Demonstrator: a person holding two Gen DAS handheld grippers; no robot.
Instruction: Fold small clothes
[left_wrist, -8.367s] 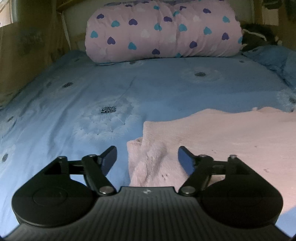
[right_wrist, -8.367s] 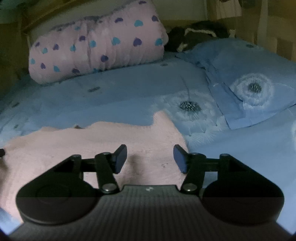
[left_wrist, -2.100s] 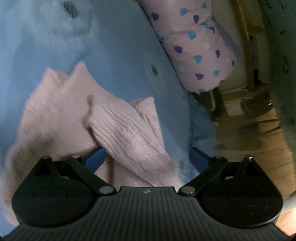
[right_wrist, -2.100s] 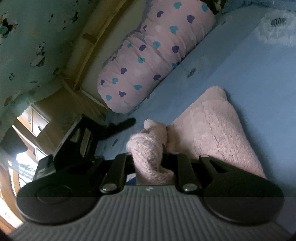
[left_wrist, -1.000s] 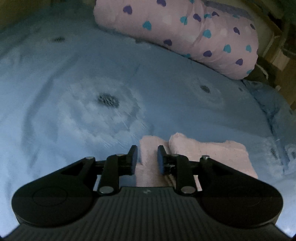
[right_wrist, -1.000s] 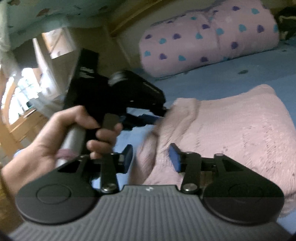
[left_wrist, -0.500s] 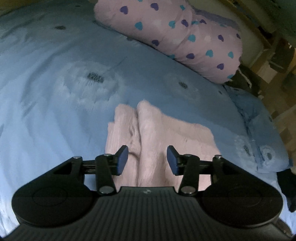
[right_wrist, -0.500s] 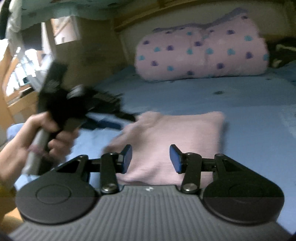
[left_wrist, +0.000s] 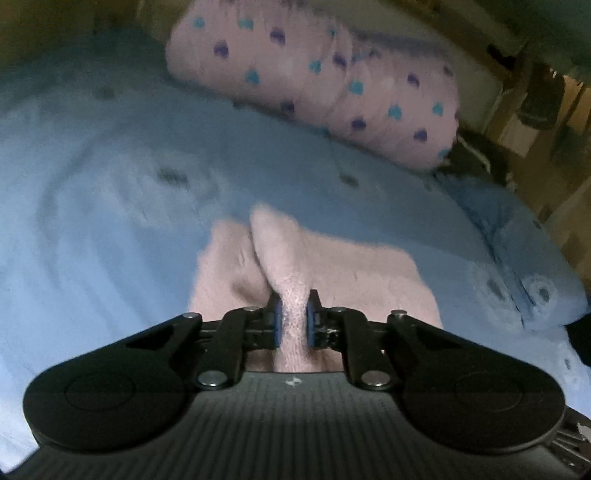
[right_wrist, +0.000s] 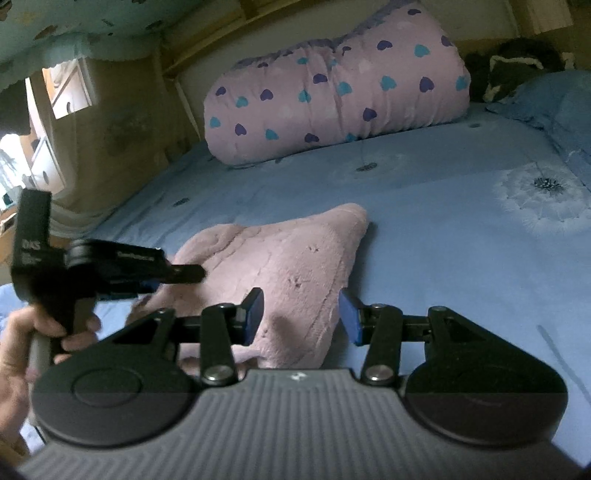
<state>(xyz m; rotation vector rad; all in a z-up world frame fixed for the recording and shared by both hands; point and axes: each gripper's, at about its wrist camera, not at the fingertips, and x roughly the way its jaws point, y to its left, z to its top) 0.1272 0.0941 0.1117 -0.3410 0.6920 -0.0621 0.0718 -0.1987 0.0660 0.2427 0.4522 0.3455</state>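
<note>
A small pink knitted garment (left_wrist: 332, 269) lies folded on the blue bedsheet (left_wrist: 110, 206). My left gripper (left_wrist: 294, 317) is shut on a raised fold of the garment at its near edge. In the right wrist view the same garment (right_wrist: 288, 258) lies in front of my right gripper (right_wrist: 301, 317), which is open and empty just above the garment's near right corner. The left gripper (right_wrist: 147, 286) shows there at the garment's left edge, held by a hand.
A pink bolster with blue and purple hearts (right_wrist: 332, 88) lies across the head of the bed. A blue pillow (right_wrist: 557, 107) sits at the right. Wooden furniture (left_wrist: 546, 122) stands beyond the bed's right side.
My left gripper has shut on a fold of the pink garment; half a second ago it was open above it. My right gripper stays open and has moved closer to the garment.
</note>
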